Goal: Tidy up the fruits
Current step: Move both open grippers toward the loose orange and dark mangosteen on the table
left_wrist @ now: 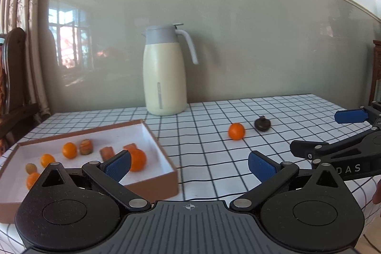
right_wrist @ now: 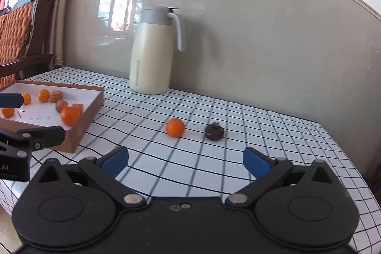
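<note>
A brown box with a white inside (left_wrist: 164,158) (right_wrist: 91,111) stands on the left of the checked table and holds several oranges (left_wrist: 138,160) (right_wrist: 70,115) and other small fruits. One orange (left_wrist: 236,131) (right_wrist: 175,127) and a dark round fruit (left_wrist: 262,123) (right_wrist: 214,132) lie loose on the cloth, side by side. My left gripper (left_wrist: 189,164) is open and empty, above the box's right edge. My right gripper (right_wrist: 185,161) is open and empty, hovering short of the loose orange and dark fruit. Each gripper shows at the edge of the other's view.
A cream thermos jug (left_wrist: 165,70) (right_wrist: 153,51) with a grey lid stands at the back against the wall. A wooden chair (right_wrist: 21,35) and curtains are at the left. The table's right edge (right_wrist: 352,158) drops off near the right gripper.
</note>
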Motion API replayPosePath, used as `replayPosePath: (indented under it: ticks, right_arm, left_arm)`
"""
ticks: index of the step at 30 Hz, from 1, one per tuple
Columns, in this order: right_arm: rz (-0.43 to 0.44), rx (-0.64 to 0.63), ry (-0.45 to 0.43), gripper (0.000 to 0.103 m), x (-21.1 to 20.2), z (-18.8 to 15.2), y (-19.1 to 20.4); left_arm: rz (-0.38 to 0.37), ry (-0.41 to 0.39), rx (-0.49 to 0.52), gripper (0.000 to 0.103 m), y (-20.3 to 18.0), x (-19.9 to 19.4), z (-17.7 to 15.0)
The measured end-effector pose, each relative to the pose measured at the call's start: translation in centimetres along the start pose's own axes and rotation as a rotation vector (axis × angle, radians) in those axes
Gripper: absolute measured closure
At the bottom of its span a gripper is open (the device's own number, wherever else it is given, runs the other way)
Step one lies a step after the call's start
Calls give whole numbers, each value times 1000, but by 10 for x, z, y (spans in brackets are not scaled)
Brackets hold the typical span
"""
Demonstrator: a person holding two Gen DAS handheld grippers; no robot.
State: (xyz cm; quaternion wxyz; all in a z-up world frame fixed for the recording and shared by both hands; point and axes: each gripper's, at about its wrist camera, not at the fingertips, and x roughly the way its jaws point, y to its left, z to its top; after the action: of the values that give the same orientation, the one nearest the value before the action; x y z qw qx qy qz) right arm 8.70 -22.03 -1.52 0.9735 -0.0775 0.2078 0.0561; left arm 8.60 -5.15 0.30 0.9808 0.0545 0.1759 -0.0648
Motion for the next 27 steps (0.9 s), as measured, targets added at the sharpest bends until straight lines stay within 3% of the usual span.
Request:
replayPosePath:
  ticks: [14,17,23,27]
  right_arm:
    - [-72,30,20,6,-8,-13,-35]
    - [-86,36,27,6,-7,-15,-41]
    - [-104,95,34,6,0,-16,-60]
    - [-121,144,45,7,10,-16,-72]
  left_arm:
    - [-49,36,-5,0,-32,16,-1]
    - [-91,59,-15,0,-39,22,-1]
    - [-48,30,18,0,-56,39,2]
    - [6,62,-8,0,-63,55,4]
